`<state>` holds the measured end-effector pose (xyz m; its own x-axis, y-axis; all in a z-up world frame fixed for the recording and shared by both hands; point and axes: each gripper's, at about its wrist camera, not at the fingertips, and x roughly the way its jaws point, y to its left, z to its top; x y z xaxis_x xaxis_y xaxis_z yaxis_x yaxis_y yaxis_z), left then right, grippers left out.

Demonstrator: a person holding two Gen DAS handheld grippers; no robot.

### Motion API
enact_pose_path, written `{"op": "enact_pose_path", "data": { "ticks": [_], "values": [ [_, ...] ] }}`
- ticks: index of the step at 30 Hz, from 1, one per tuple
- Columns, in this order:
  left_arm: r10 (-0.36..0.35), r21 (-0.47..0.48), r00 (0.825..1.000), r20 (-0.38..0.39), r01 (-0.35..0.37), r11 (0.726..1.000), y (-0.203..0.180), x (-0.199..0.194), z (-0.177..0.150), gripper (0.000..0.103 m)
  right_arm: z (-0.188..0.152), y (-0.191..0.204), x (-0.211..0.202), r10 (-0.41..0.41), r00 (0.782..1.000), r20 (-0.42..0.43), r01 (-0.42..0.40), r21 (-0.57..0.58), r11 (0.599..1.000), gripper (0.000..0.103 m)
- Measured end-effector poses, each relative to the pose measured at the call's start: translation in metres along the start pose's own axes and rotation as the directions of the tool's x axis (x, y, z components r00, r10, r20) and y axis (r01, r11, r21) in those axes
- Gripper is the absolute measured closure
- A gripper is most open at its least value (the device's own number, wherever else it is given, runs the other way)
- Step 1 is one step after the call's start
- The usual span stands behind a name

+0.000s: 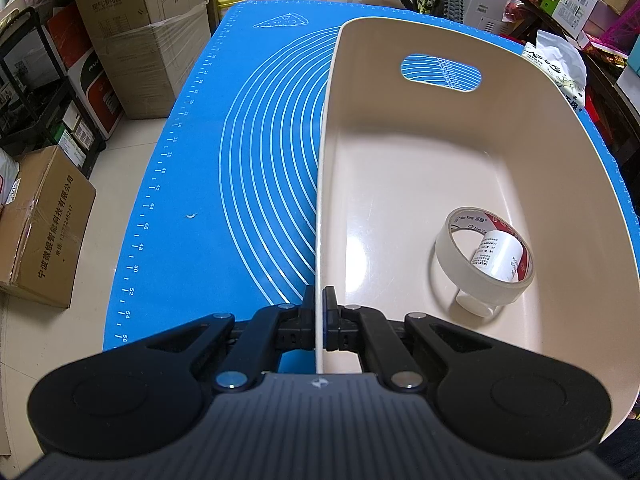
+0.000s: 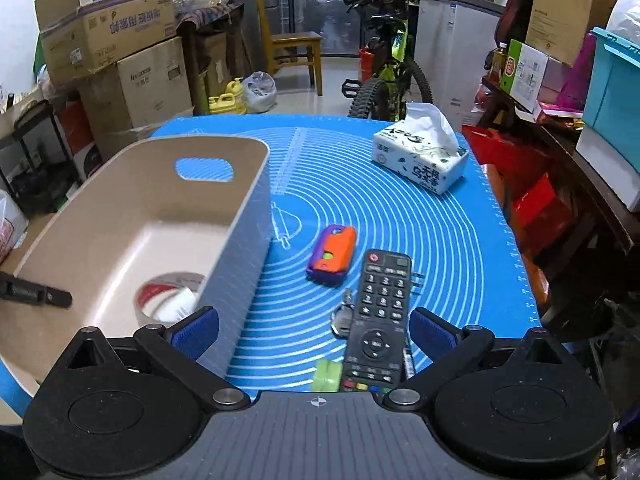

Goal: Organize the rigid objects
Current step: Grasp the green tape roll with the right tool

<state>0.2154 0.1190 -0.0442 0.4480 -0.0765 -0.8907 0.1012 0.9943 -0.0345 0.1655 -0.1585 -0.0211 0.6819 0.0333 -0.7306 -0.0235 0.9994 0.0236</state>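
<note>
bin point(image 1: 400, 168): stiff, light; left tongs point(image 1: 319, 308) pinch near rim.
remote point(image 2: 378, 316): rigid, slick, just right of bin; right tongs point(image 2: 314, 332) wide; grip long edges.

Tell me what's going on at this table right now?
A person is sorting loose items into a beige bin on a blue mat. The left tool is clamped on the bin's side wall, steadying it. A tape roll and a small white bottle already lie inside. The right tool hangs open over a black remote, with an orange-purple toy and keys also outside on the mat.
</note>
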Motion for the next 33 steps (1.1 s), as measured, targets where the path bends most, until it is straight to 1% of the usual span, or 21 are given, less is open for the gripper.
{"op": "enact_pose_path", "data": {
  "ticks": [6,9,11,15,18,22,26,30,32,33],
  "values": [
    [0.0,0.0,1.0,0.0,0.0,1.0,0.0,0.0,0.0,0.1,-0.016,-0.005,0.013,-0.005,0.999,-0.037,0.005,-0.002,1.0,0.002],
    [0.001,0.001,1.0,0.0,-0.001,1.0,0.0,0.0,0.0,0.1,-0.026,-0.008,0.019,0.03,0.998,-0.054,-0.029,0.017,0.999,0.003],
    [0.0,0.0,1.0,0.0,0.0,1.0,0.0,0.0,0.0,0.1,-0.031,-0.008,0.025,0.016,0.997,-0.07,-0.016,0.005,1.0,0.003],
    [0.0,0.0,1.0,0.0,0.0,1.0,0.0,0.0,0.0,0.1,-0.039,-0.009,0.037,0.013,0.996,-0.091,-0.013,-0.005,1.0,0.01],
    [0.001,0.001,1.0,0.0,-0.001,1.0,0.0,0.0,0.0,0.1,-0.042,-0.007,0.043,0.002,0.996,-0.094,-0.003,-0.014,1.0,0.011],
    [0.0,0.001,1.0,0.0,0.0,1.0,0.0,0.0,0.0,0.1,-0.045,-0.003,0.047,0.002,0.996,-0.09,-0.004,-0.018,1.0,0.023],
    [0.0,0.0,1.0,0.0,0.0,1.0,0.0,0.0,0.0,0.1,-0.048,-0.002,0.051,0.021,0.996,-0.086,-0.022,-0.014,1.0,0.032],
    [0.0,0.001,1.0,0.0,0.0,1.0,0.0,0.0,0.0,0.1,-0.048,-0.001,0.051,0.003,0.998,-0.065,-0.005,-0.018,1.0,0.038],
    [0.0,0.001,1.0,0.0,0.0,1.0,0.0,0.0,0.0,0.1,-0.047,0.0,0.052,-0.009,0.998,-0.064,0.008,-0.02,1.0,0.044],
    [0.0,0.001,1.0,0.0,0.0,1.0,0.0,0.0,0.0,0.1,-0.047,0.0,0.052,-0.017,0.998,-0.064,0.016,-0.02,1.0,0.049]
  ]
}}
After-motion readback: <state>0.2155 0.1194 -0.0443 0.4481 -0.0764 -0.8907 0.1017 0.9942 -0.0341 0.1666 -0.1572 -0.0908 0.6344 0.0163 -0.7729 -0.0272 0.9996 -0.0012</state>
